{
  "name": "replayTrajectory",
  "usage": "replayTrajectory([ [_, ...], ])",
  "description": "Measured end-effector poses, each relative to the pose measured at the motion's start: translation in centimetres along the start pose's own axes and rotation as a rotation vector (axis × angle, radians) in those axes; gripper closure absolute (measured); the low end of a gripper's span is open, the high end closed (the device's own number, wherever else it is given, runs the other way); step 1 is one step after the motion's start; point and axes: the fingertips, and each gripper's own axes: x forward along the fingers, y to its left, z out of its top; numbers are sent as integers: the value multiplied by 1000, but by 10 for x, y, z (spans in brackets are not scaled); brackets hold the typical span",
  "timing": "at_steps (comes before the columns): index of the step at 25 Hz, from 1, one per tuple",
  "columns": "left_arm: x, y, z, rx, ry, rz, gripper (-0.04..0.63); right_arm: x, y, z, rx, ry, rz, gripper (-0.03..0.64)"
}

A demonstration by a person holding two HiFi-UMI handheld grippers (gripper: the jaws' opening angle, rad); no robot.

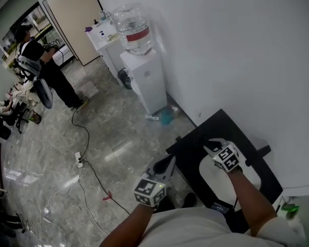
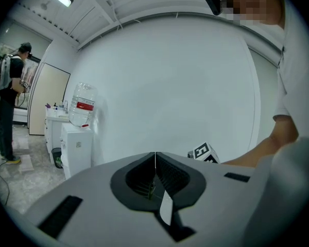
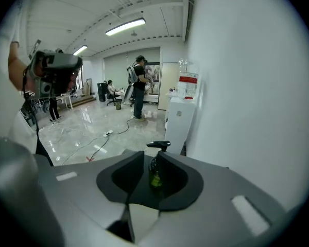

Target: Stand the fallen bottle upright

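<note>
In the right gripper view a small dark bottle (image 3: 155, 178) with a black pump head and a green label stands upright between the tips of my right gripper (image 3: 151, 156). The jaws sit close on both sides of it and it fills the gap. In the head view the right gripper (image 1: 208, 144) reaches over the far part of the black table (image 1: 260, 184), and the bottle is hidden there. My left gripper (image 1: 170, 162) hangs off the table's left edge. In its own view the left gripper (image 2: 155, 156) is shut, with nothing between the jaws.
A white panel (image 1: 221, 178) lies on the black table, which stands against the white wall. A water dispenser (image 1: 145, 81) with a jug stands further along the wall. Cables (image 1: 85, 156) trail over the marble floor. A person (image 1: 41, 68) stands far off at the left.
</note>
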Motion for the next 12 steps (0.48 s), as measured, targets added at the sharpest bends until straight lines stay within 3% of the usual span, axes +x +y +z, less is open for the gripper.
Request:
replayTrajectory([
  [4,-2,-19,11,16,-27,-15,588,-56,19,35,24,-141,-20,611],
  [9,-2,-47,27,26,-56,-31,588,-121,49,85,-12,-290,-45,614],
  [12,-1,-61,40,25,-74,-31,588,-160,53,109,49,-386,-65,615],
])
